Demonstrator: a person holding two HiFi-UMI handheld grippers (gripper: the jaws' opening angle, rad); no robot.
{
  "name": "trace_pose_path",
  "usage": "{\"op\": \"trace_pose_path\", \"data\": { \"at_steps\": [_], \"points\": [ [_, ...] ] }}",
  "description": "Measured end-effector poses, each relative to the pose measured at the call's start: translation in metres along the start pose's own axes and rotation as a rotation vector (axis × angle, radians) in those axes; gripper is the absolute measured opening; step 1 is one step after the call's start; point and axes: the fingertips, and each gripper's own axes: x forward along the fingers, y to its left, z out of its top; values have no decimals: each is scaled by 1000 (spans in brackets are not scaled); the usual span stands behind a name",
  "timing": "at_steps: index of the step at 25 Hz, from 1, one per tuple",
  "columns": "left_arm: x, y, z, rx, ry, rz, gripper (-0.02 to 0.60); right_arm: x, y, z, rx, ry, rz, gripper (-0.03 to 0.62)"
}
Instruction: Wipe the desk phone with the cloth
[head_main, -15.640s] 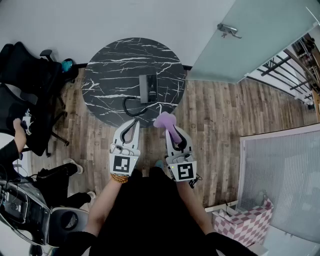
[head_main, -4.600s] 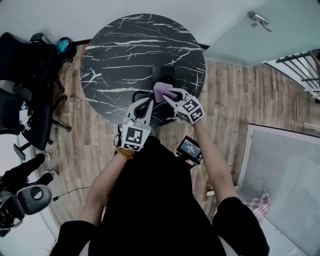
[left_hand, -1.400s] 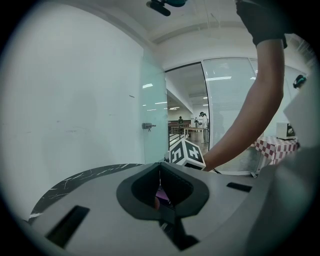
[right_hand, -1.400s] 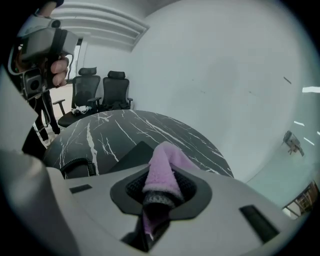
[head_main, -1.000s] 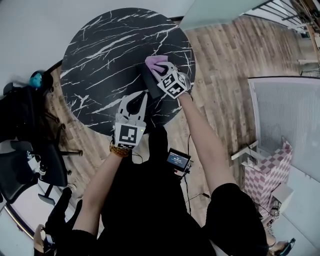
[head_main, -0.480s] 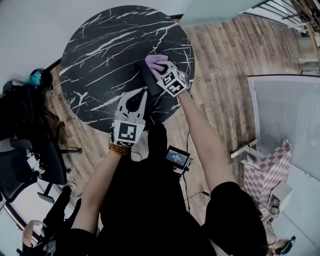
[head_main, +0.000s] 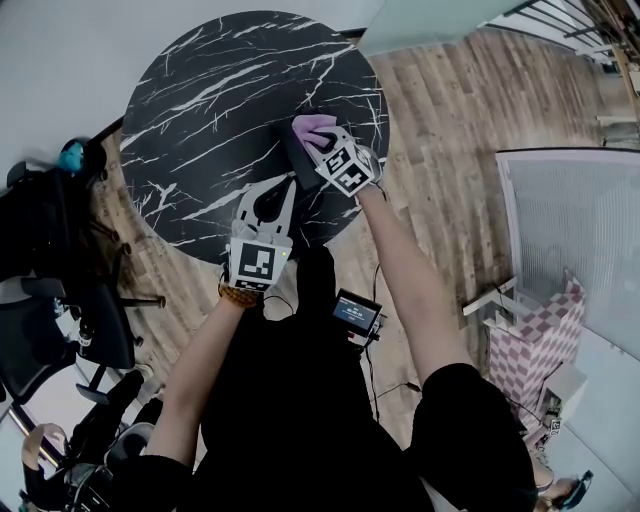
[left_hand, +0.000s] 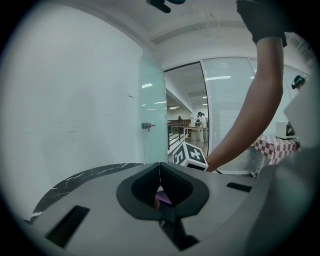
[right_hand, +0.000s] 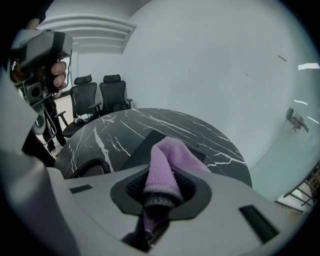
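Over the last second very little has shifted. Our right gripper (head_main: 322, 142) is clenched on the soft lilac microfibre cloth (head_main: 316, 126), and it still presses that cloth against the flat black desk phone (head_main: 296, 160), as it did a second ago; the pink bundle has only nudged slightly along the phone's top. We read this as short wiping strokes under way, with the phone's upper part covered so far and the rest probably still to do.

Our left gripper (head_main: 290, 186) has crept a touch nearer the phone's near edge. Its jaws are pressed together with nothing between them; the bit of lilac seen past them is the cloth beyond. We cannot tell whether it touches the phone.

The phone lies near the right-hand rim of the round black table with white marble veining (head_main: 215, 90), and its black coiled handset cord (right_hand: 89, 165) curls beside it on the tabletop. Around the table there is wood-plank flooring (head_main: 445, 110) and a plain white wall. Black office chairs (head_main: 45, 250) stand to the left. A frosted glass door (left_hand: 153, 120) is close behind the table, and a pink-and-white chequered box (head_main: 530, 352) sits well off to the right.
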Motion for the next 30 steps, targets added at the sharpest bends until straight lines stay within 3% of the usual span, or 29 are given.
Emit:
{"op": "trace_pose_path", "data": {
  "at_steps": [30],
  "points": [
    [0,0,-2,6,10,13,14,-11,39,-35,70,11,22,74]
  ]
}}
